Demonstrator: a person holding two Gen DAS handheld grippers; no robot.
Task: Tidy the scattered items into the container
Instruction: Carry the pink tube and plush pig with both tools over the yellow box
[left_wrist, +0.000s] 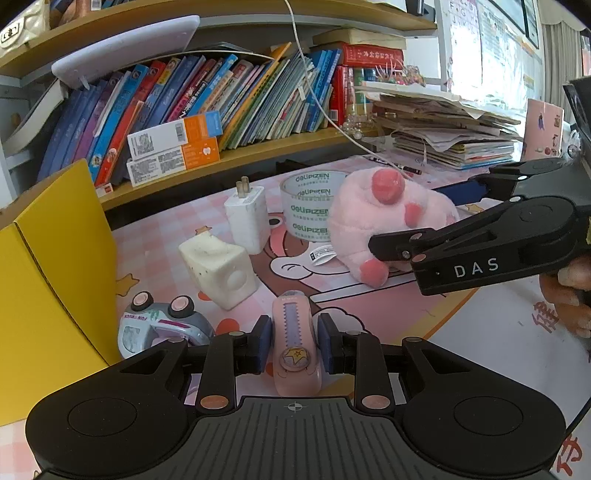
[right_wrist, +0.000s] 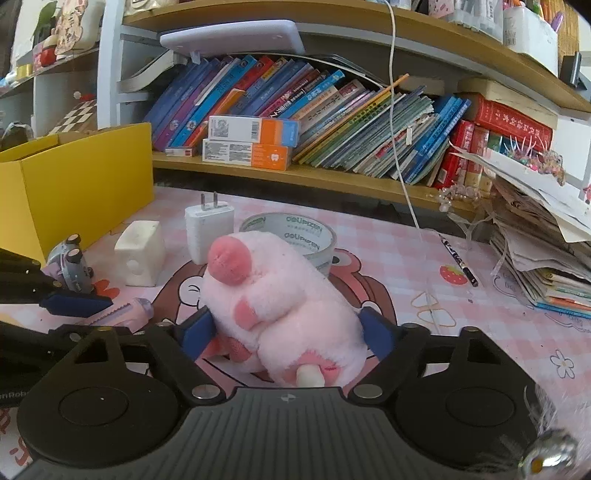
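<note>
Pink utility knife clamped by left gripper; plush pig straddled, seemingly ungripped, by right gripper, destined for yellow box.

On the desk, the cardboard box stands at the far left. Beside it lies the toy car, with the cube-shaped block just behind it and the plug adapter behind that. The tape roll sits right of the adapter, touching the plush toy in front of it. The utility knife lies nearest, between car and plush. A pencil lies farther right, before a pile of papers. The bookshelf runs behind everything.
</note>
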